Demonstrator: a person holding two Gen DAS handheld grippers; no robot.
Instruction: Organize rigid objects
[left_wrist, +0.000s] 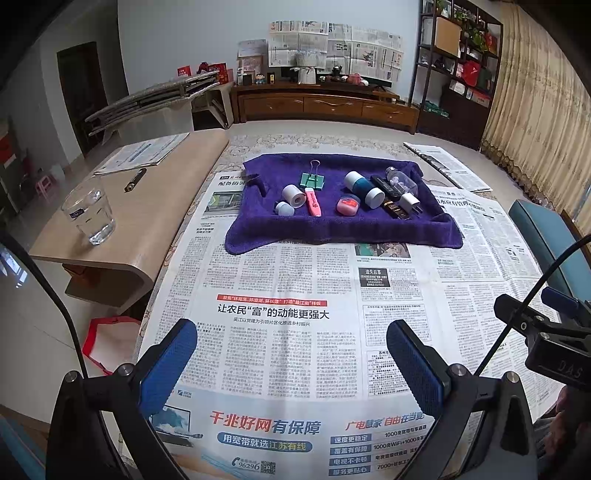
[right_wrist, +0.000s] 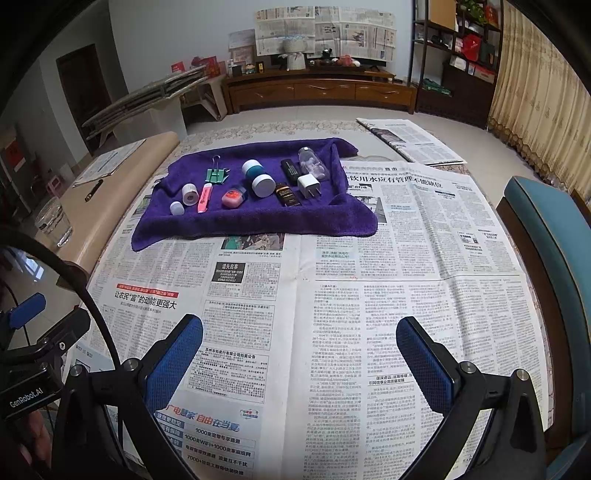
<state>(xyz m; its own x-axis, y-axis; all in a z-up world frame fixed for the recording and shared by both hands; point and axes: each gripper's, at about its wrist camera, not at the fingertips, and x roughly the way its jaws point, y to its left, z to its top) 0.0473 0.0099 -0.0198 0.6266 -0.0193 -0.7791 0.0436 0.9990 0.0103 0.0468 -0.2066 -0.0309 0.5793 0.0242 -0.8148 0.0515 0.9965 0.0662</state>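
Left wrist view. My left gripper (left_wrist: 291, 363) hangs low over the newspaper (left_wrist: 280, 280), jaws spread wide with only print showing between the blue pads. The purple towel (left_wrist: 332, 225) lies ahead at the far middle of the table, and every small item sits on it. From the left: a small white cap (left_wrist: 284, 208), a white tape roll (left_wrist: 294, 195) on its side, and a pink highlighter (left_wrist: 313, 201) whose long axis runs near-to-far, slightly slanted. Behind it is a green binder clip (left_wrist: 312, 180) with its wire handle pointing away from me. To the right are a pink jar (left_wrist: 348, 205) and a teal bottle (left_wrist: 364, 189) lying flat, its long axis diagonal, one white end toward me and to the right. A black bar (left_wrist: 384, 184), a dark brown box (left_wrist: 396, 209), a white charger (left_wrist: 410, 204) and a clear bottle (left_wrist: 402, 180) crowd the right end, close together. A drinking glass (left_wrist: 88, 210) stands on the side bench (left_wrist: 147, 221) to the left, well apart from the towel. Nothing but flat newspaper lies between the pads and the towel.

Right wrist view. My right gripper (right_wrist: 299, 363) is also spread wide, holding nothing, above newspaper. The towel sits ahead and to the left; its raised right fold stands beside the clear bottle. The highlighter points near-to-far, and the charger's prongs face right. A teal chair (right_wrist: 546, 236) stands at the table's right edge.
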